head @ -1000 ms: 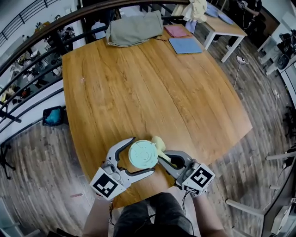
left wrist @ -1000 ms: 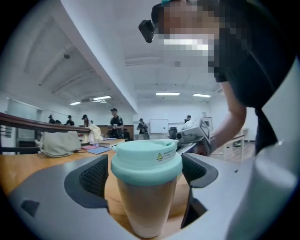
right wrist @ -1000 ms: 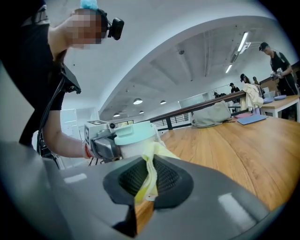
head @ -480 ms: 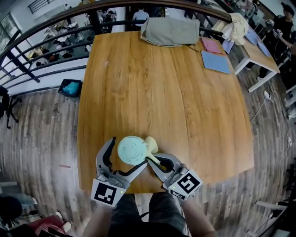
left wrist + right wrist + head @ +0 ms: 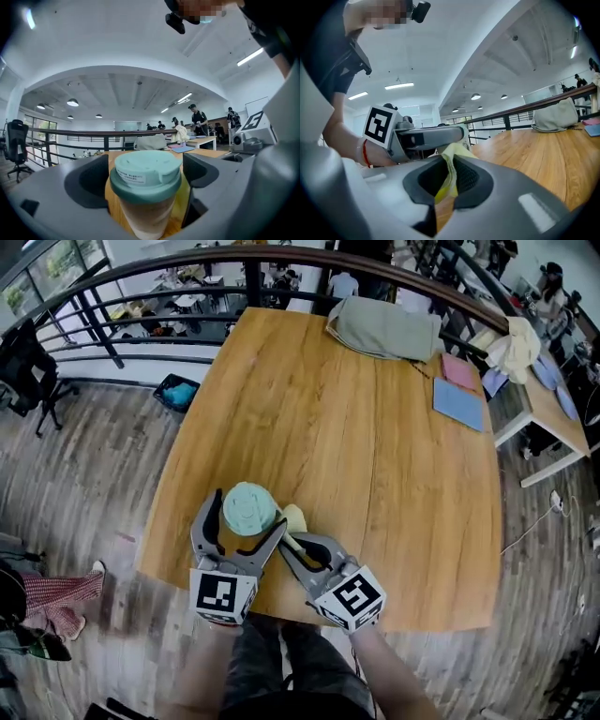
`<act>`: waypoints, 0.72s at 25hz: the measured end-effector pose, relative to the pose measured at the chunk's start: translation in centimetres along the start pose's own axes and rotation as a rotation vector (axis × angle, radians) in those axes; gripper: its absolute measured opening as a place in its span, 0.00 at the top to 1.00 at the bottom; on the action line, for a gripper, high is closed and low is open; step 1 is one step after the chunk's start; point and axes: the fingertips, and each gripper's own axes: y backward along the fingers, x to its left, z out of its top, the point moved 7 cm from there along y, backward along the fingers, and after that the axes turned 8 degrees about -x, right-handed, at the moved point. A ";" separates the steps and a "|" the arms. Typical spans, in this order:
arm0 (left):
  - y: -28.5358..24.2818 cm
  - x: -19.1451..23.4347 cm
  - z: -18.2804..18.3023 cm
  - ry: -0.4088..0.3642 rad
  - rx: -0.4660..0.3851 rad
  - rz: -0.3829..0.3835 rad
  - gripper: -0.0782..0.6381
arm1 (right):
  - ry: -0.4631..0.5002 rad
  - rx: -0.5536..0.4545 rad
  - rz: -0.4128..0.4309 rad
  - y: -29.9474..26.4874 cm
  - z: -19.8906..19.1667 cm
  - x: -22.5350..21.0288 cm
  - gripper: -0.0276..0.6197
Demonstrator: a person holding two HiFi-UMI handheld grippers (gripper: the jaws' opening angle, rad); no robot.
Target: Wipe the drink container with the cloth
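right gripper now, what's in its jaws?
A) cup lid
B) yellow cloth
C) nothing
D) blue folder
B: in the right gripper view, the right gripper has its jaws shut on a fold of yellow cloth; the cup sits in the left gripper instead.

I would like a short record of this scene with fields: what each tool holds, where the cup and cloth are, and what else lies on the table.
left tool: shut on cup
right tool: shut on cloth
cup: upright, mint lid on, near the front edge of the table
cloth: yellow, at the cup's right side; contact cannot be told
far end of table: grey bag, blue sheet, pink sheet
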 end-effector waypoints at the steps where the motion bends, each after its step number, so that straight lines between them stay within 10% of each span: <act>1: -0.1 0.1 -0.1 -0.005 0.004 0.027 0.22 | 0.002 0.005 0.009 0.3 0.0 -0.1 0.91; 9: -0.4 0.5 -0.6 -0.020 -0.010 0.045 0.25 | 0.016 0.017 0.030 1.9 0.3 -1.5 0.91; 18: -0.5 4.8 -0.7 0.116 -0.060 -0.356 0.25 | 0.046 0.003 0.076 1.4 1.8 -2.0 0.91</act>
